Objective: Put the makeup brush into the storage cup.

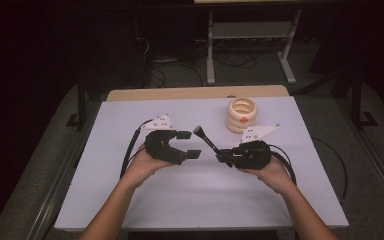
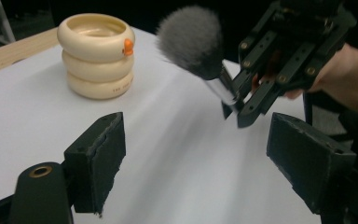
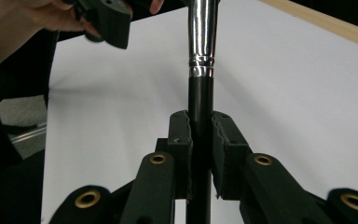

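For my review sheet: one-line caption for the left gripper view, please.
Open left gripper faces the right gripper holding a makeup brush, ringed cream holder behind.

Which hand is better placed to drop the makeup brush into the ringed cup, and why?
Right. The right tongs are already shut on the makeup brush by its handle, and the ringed cup stands just beyond them. The left tongs are open and hold nothing.

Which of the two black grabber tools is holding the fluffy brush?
The right tool, at the right of the high view. Its jaws are shut on the brush handle, bristles up. The left tool stands open with nothing between its jaws.
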